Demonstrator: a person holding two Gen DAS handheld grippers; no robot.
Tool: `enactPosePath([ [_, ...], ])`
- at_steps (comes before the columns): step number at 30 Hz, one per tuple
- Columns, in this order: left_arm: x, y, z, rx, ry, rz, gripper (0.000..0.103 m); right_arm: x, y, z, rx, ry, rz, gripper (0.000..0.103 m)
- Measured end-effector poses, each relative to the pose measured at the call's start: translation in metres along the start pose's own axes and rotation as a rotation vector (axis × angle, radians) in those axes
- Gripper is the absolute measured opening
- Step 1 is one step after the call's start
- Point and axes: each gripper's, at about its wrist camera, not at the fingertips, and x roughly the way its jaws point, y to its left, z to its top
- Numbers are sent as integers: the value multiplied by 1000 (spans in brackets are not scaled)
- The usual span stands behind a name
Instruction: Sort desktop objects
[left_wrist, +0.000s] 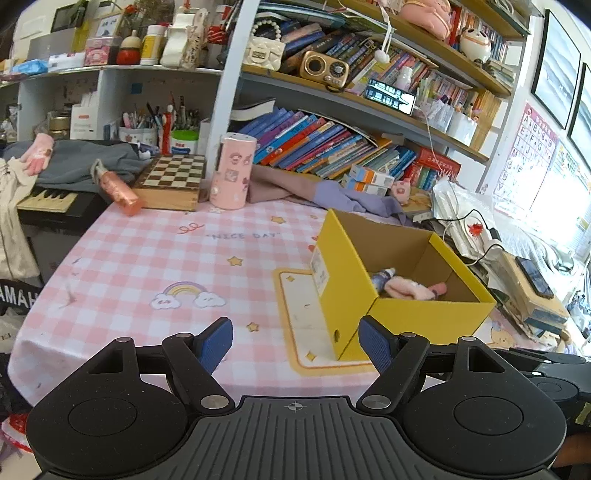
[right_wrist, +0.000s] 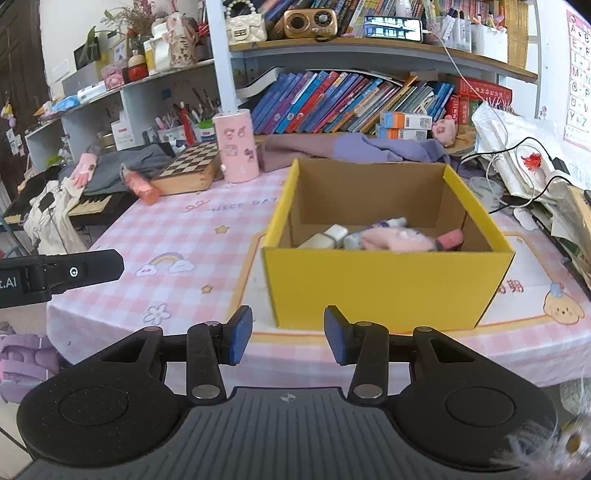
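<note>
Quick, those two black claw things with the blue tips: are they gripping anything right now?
Left gripper: jaws open, holding nothing.
Right gripper: jaws open, holding nothing, just short of the yellow cardboard box.

Left tongs (left_wrist: 295, 341): matte black plastic body, ribbed grey-black centre plate with a small crosshair mark at 12 o'clock. Two round black discs at 4 and 8 o'clock. Black linkage arms with silver round pivot screws. Fingers (left_wrist: 218, 345) carry blue textured pads.

Right tongs (right_wrist: 288, 338): same build, black speckled discs, ribbed plate, crosshair mark, silver pivots, blue ribbed pads (right_wrist: 239, 338). In the right wrist view, the left unit's black side shows at 9 o'clock with white ".AI" lettering and a ring logo.
</note>
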Motion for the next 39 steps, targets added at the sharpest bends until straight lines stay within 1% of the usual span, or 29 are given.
enactPosePath([
  [12,-23,30,-16,-4,18,12,77,-10,38,-22,-3,14,-2,41],
  [17,-29,34,-21,21,26,23,77,-15,46,-31,7,18,-13,41],
  [18,-29,34,-22,30,31,27,78,-16,48,-32,8,19,-15,42],
  [19,-29,34,-23,39,36,30,82,-16,50,-34,10,21,-16,42],
  [21,-31,32,-27,55,43,42,86,-18,52,-36,12,25,-20,44],
  [26,-34,32,-31,76,65,56,90,-20,56,-42,33,45,-28,46],
  [32,-33,33,-33,82,89,82,95,-23,57,-45,39,49,-33,54],
  [33,-33,33,-33,86,93,86,95,-23,58,-46,33,48,-33,57],
  [34,-33,32,-33,93,98,91,96,-23,59,-46,28,47,-33,63],
  [35,-32,31,-33,100,101,95,96,-24,60,-46,23,47,-34,65],
  [39,-31,29,-34,122,111,97,99,-24,62,-46,16,46,-36,70],
])
